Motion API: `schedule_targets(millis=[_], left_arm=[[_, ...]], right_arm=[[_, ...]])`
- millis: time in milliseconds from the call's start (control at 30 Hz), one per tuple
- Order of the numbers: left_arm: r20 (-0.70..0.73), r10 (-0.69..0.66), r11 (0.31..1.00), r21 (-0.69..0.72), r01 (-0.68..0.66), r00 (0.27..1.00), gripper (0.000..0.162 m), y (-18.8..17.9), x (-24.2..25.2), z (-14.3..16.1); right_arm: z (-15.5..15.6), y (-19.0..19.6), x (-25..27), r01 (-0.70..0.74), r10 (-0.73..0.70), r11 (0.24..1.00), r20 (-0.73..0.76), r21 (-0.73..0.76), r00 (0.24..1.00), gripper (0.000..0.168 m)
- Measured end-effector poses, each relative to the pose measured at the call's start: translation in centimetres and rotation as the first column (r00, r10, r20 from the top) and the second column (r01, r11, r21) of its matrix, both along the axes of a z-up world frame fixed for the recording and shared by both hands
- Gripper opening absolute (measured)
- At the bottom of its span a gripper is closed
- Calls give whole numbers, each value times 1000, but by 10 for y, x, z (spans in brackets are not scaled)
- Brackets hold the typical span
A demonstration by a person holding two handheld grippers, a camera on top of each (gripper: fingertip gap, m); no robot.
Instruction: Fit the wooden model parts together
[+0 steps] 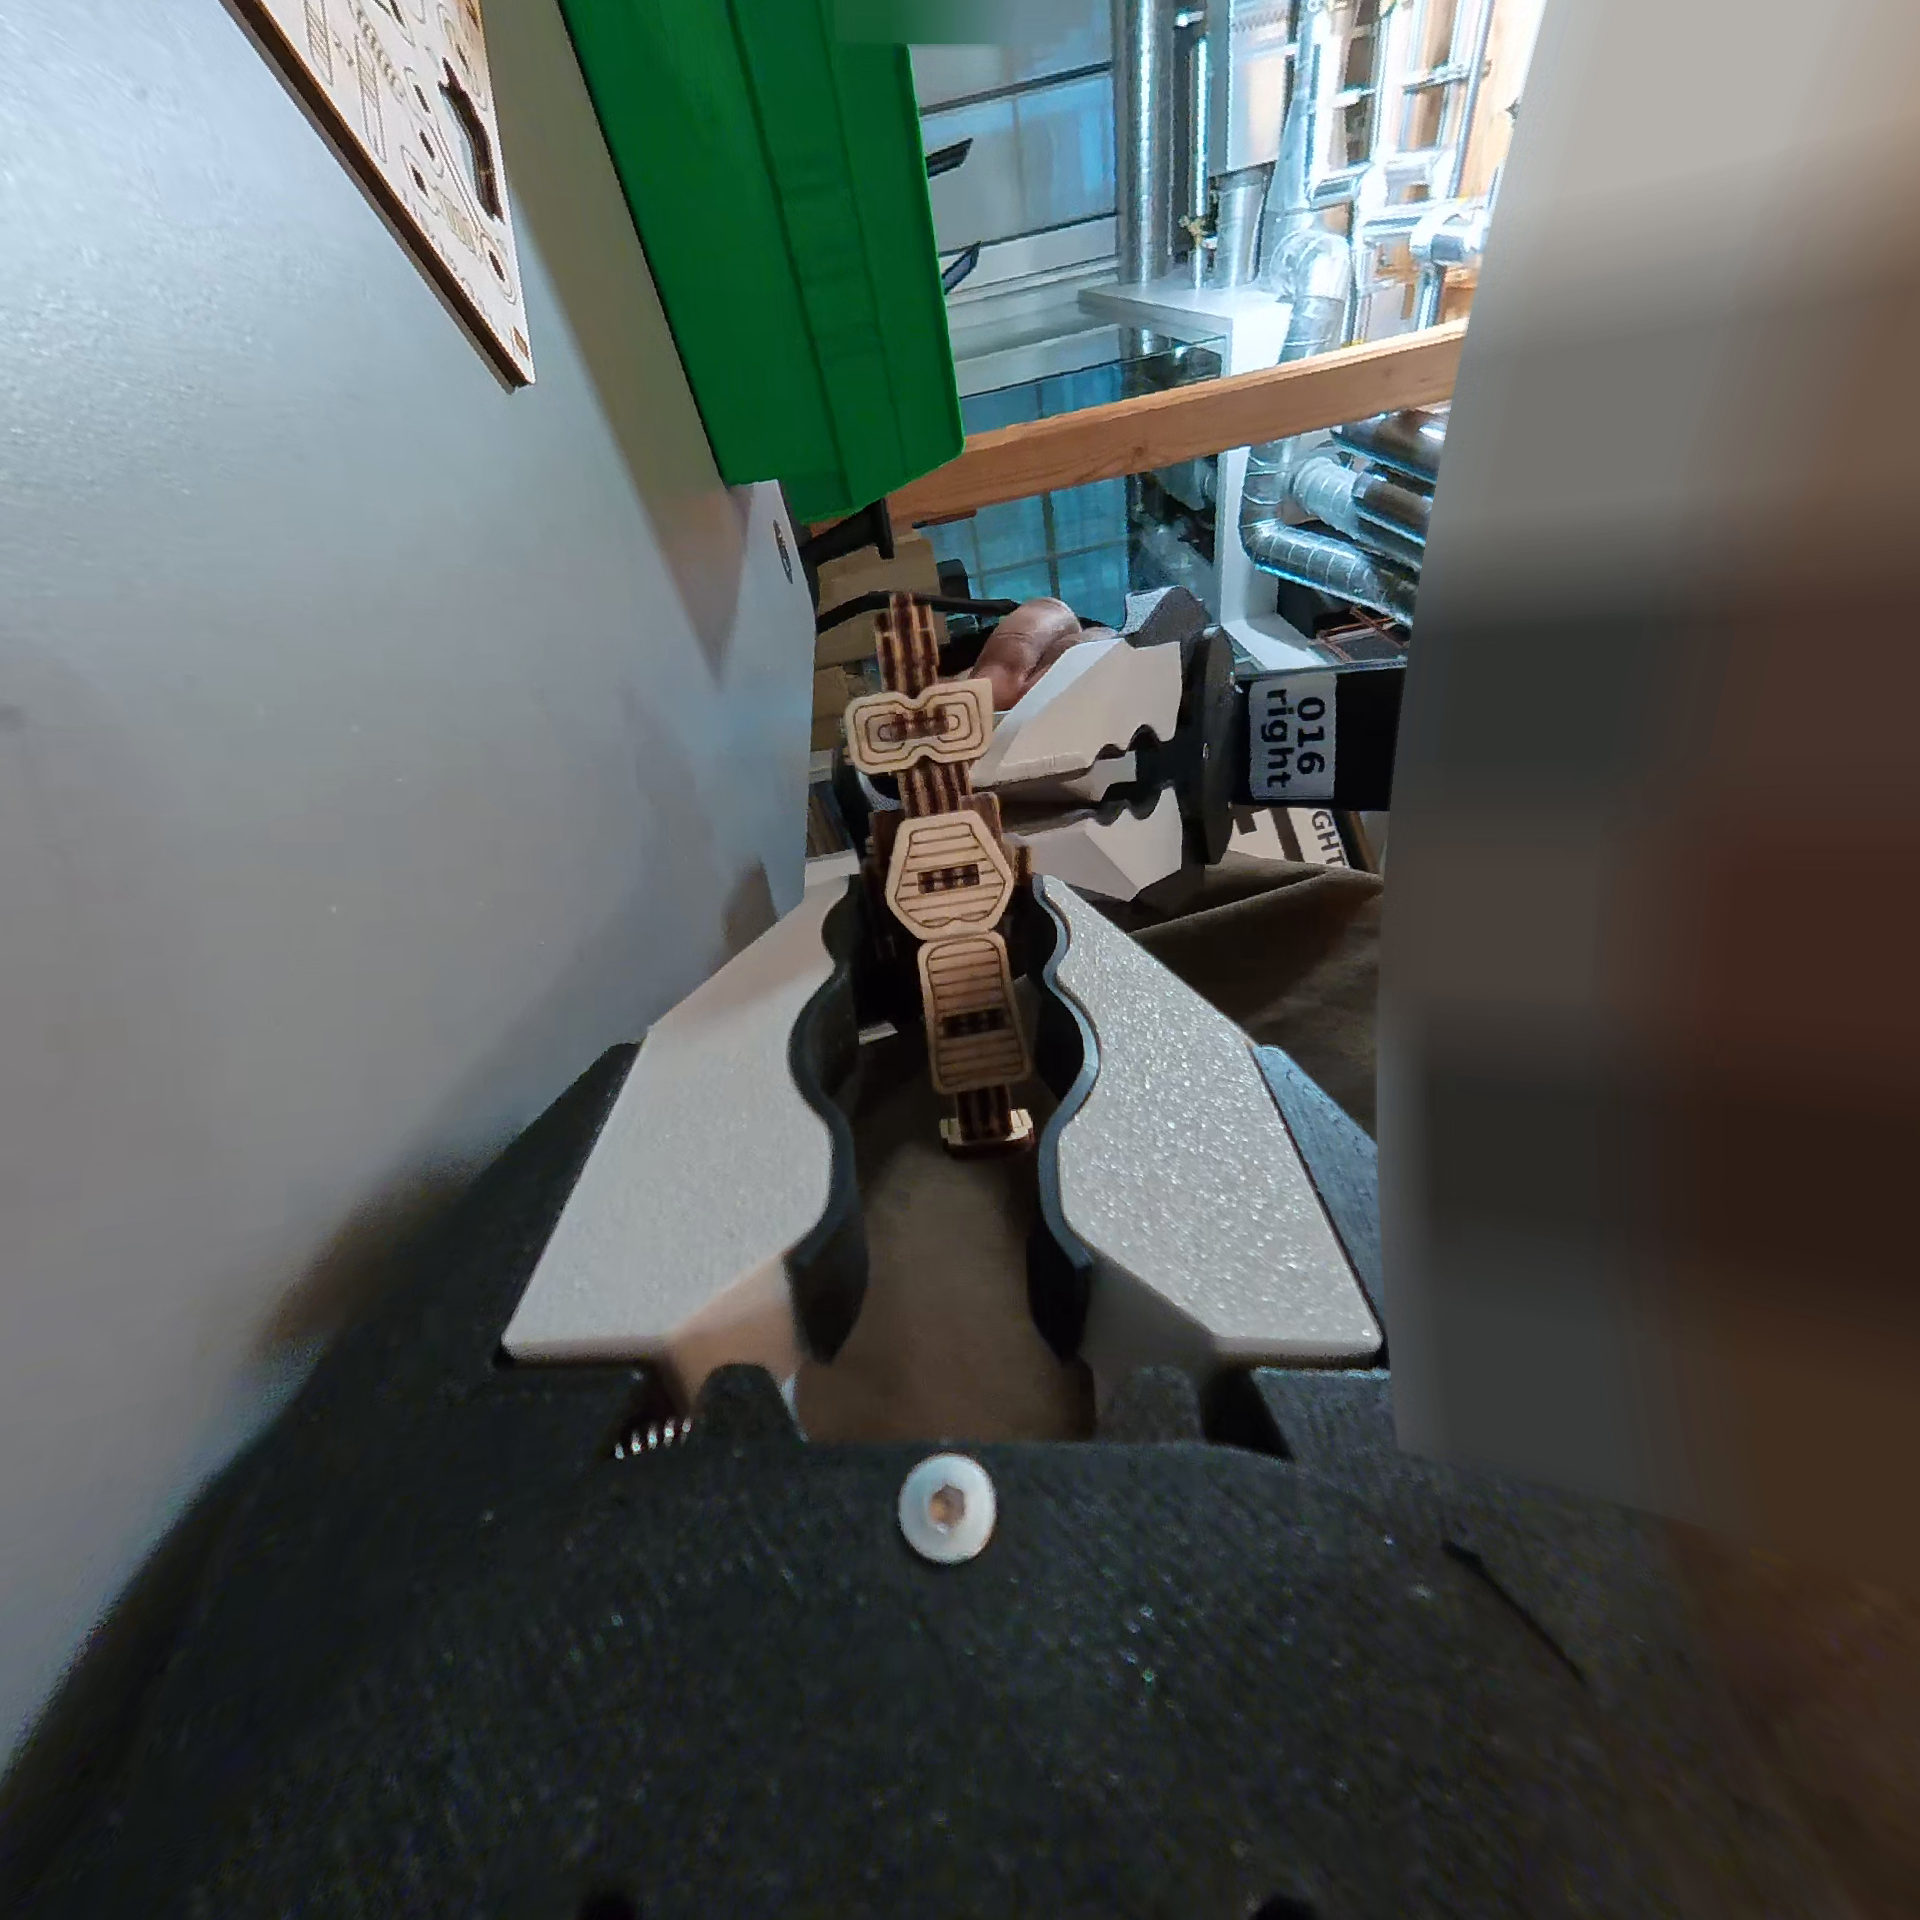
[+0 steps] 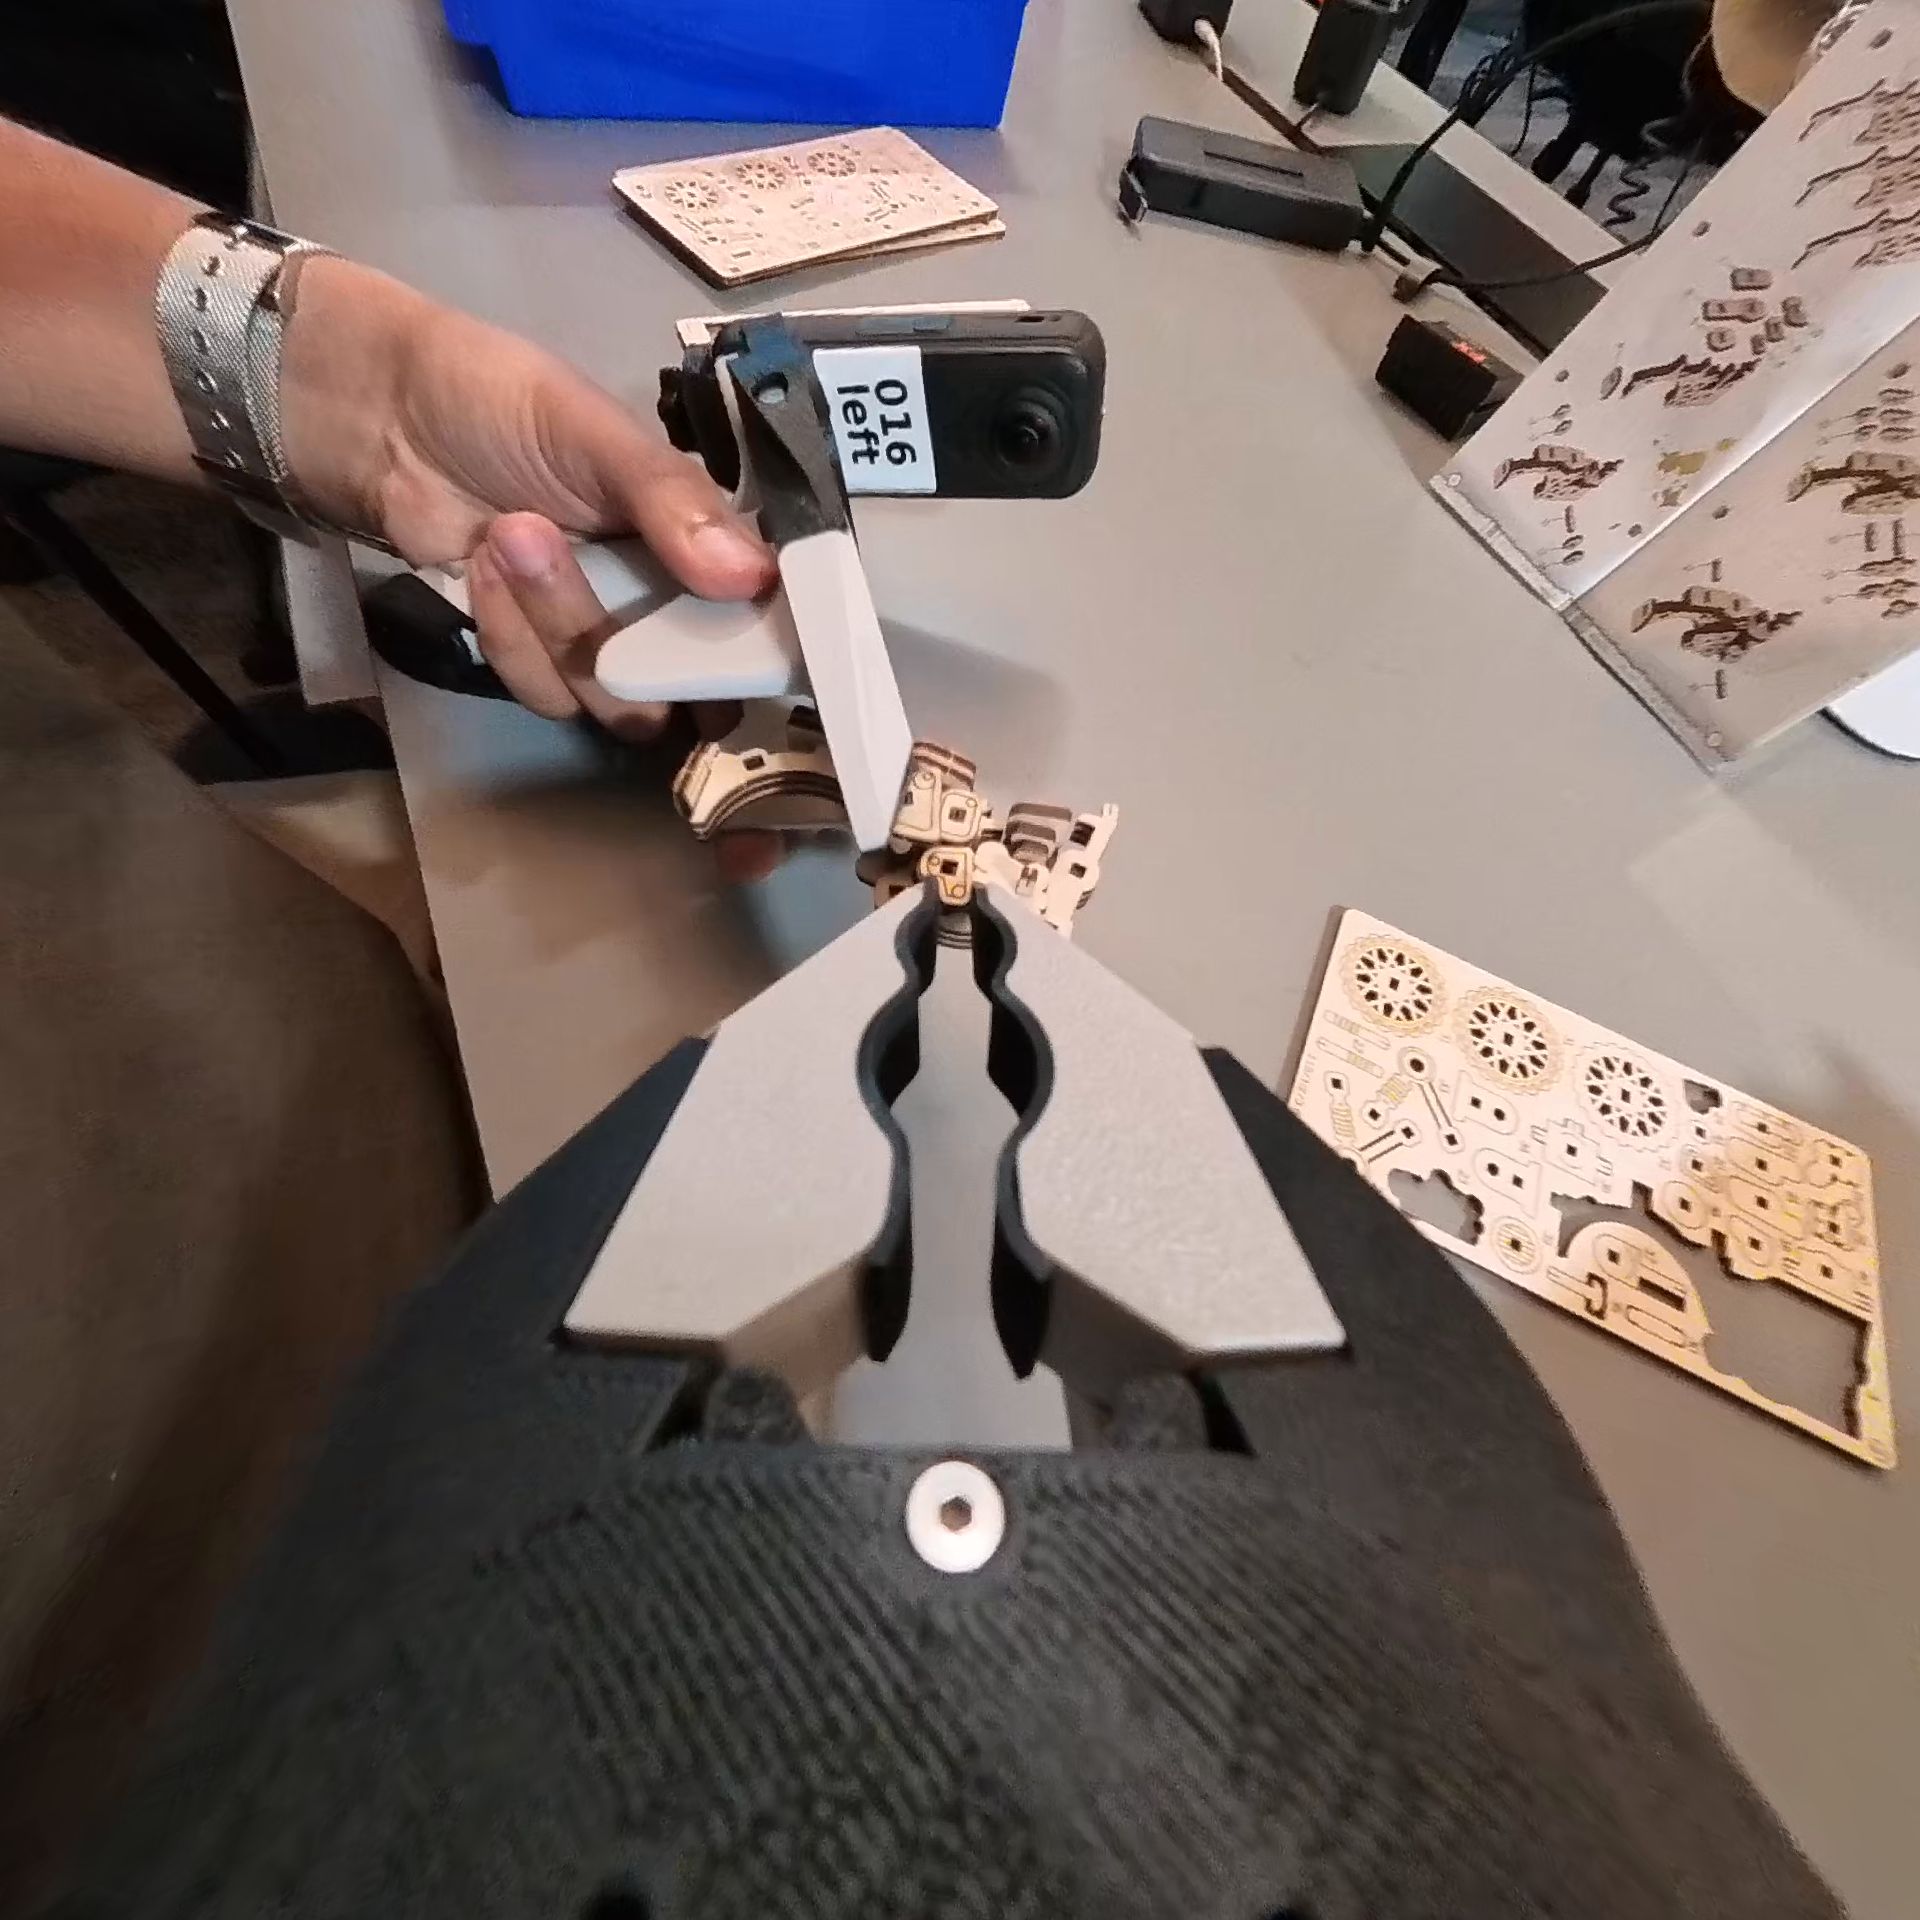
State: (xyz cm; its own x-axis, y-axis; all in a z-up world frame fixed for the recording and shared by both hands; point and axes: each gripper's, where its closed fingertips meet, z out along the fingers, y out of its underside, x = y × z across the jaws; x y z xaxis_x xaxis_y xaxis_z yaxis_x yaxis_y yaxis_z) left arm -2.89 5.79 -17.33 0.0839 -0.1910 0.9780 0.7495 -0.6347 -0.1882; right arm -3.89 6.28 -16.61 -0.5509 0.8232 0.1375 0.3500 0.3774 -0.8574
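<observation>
Wooden model (image 1: 951, 914) stands lengthwise between your left tool's (image 1: 940, 997) pinching fingers; your right tool (image 2: 948, 909), pressed on a small tab (image 2: 948, 871), meets it end-on from its far side.

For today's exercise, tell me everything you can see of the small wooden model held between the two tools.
The wooden model is a pale, laser-cut plywood assembly with dark burnt edges and engraved lines. In the left wrist view it stands upright as a narrow slotted spine carrying three flat plates, gripped between the left tool tips. In the right wrist view it hangs above the grey table, the right tool pinching a small piece at its near end. Further curved and blocky sections extend behind.
</observation>
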Motion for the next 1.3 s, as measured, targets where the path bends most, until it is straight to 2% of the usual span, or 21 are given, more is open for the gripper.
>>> schedule_targets(millis=[433,733,1300], left_arm=[[-101,20,1000,-12,-21,995,27,3,3,-7],[-92,16,1000,-6,-17,996,27,2,2,-5],[-90,32,999,-6,-33,995,27,3,0,-6]], right_arm=[[-5,0,1,-5,7,993,-17,118,1000,4],[-4,1,0,-7,7,1000,5,7,1000,4],[-5,3,-1,14,-15,1000,15,24,1000,4]])
